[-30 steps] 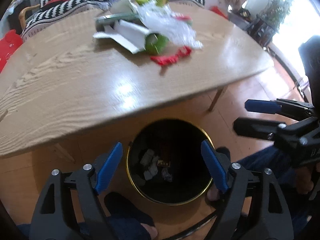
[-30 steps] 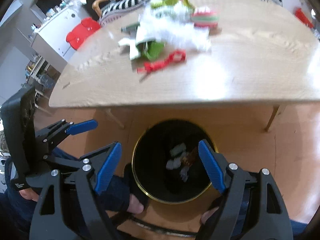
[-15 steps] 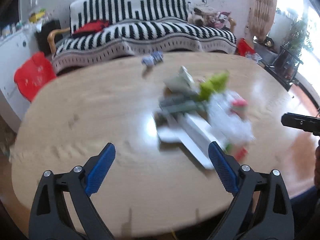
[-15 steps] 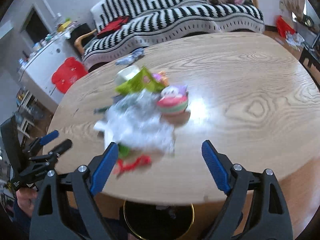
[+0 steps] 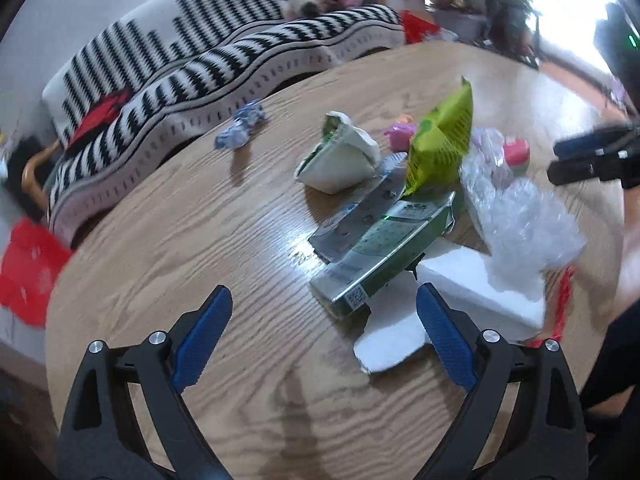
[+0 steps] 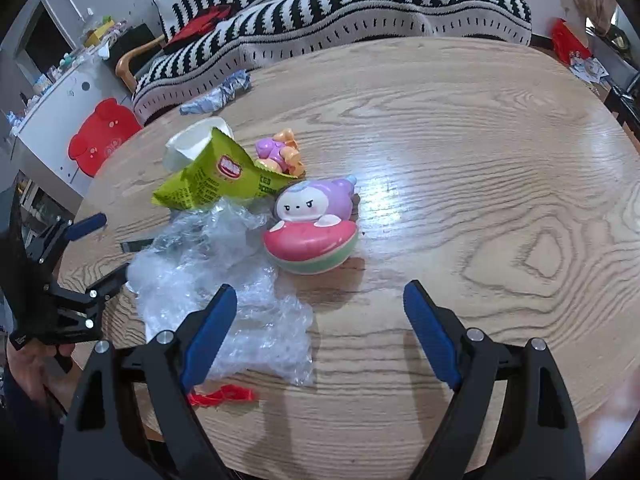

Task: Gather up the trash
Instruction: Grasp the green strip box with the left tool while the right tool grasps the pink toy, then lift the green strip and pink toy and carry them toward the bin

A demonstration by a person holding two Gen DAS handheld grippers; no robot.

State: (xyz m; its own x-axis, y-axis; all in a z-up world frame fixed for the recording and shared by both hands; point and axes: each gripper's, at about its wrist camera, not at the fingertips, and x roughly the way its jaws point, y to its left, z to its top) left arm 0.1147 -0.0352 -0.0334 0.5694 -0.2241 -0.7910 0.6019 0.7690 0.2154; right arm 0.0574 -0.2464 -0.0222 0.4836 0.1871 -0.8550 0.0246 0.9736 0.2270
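Wooden table (image 6: pixel 460 168), littered: green carton (image 5: pixel 384 252), bubble wrap (image 6: pixel 208 276).

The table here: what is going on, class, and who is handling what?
A person holds a gripper in each hand above a wooden table. The left gripper and right gripper are both open and empty. Litter lies untouched: a green carton, bubble wrap and a green snack bag, beside a toy.
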